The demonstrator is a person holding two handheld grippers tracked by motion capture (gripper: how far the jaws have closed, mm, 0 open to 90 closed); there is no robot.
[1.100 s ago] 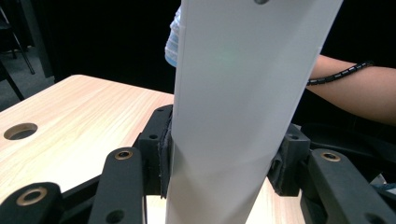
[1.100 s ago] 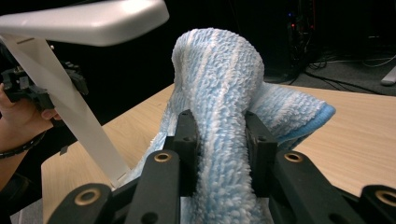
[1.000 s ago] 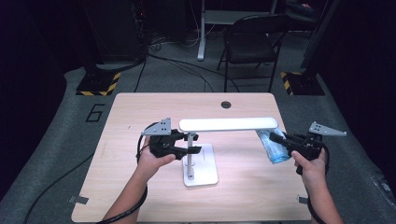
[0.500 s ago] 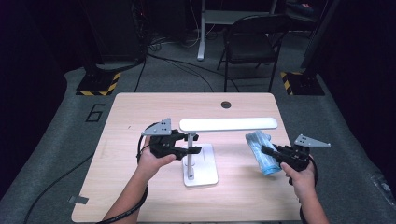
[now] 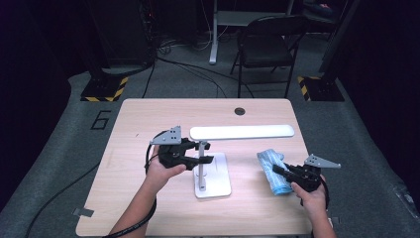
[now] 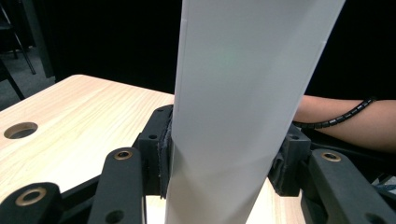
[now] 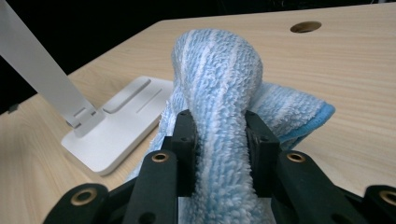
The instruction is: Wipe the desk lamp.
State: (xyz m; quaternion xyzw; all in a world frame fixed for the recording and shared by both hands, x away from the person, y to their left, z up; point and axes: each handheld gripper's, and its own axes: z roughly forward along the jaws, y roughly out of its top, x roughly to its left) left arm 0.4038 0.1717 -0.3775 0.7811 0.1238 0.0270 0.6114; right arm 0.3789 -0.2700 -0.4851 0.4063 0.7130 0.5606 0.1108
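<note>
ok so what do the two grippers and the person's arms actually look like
Both the left gripper and the right gripper are black, with two jointed jaws showing brass-coloured pivot rings and dark pads. Each carries a grey three-cornered plate on top. A black cable trails from each, the left one wrapped in spiral sheathing along the forearm. The forearms are bare, with no sleeves or gloves in sight.

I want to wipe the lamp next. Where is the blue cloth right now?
In the high view the blue cloth lies on the table's right side, just right of the lamp base, pinched in the right gripper.
</note>
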